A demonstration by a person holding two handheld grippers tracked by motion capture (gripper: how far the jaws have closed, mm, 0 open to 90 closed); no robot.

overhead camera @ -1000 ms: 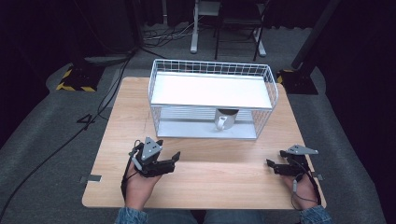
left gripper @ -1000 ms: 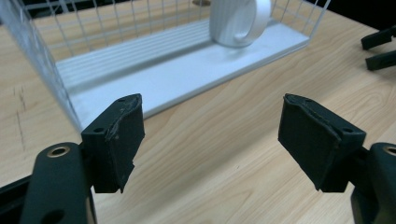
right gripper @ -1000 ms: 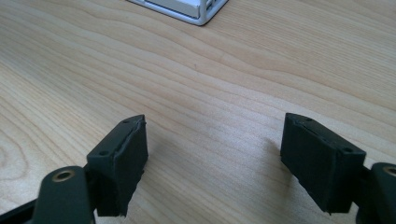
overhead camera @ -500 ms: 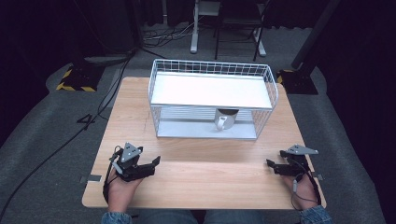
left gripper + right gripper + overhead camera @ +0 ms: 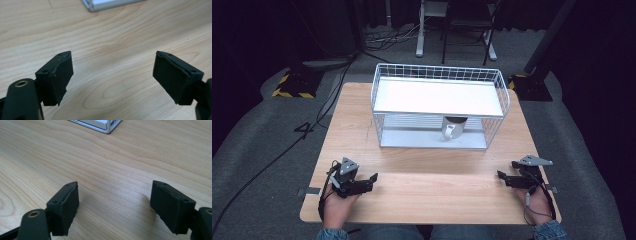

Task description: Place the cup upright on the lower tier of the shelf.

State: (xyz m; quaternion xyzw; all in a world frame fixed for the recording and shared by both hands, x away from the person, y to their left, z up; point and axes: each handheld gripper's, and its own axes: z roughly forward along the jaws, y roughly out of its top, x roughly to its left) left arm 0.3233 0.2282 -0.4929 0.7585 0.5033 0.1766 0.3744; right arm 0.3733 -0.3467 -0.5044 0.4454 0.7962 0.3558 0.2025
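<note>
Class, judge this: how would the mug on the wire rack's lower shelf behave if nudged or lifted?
The mug looks rigid, so it should keep its shape. It lies tipped over, opening upward in the high view, so it may roll. Its handle offers a hold; the wire rack restricts access.

We see the worktop (image 5: 427, 195) with a wire basket (image 5: 439, 107) standing on its far half, about midway between the left and right edges. A flat shelf (image 5: 437, 96) lies across the basket's top, and below it, on the basket's floor, a mug (image 5: 452, 128) stands right of centre, near the front wall. On the near half, the left gripper (image 5: 371, 179) lies by the near left corner and the right gripper (image 5: 501, 175) by the near right corner, well apart, both in front of the basket with bare worktop between them.
</note>
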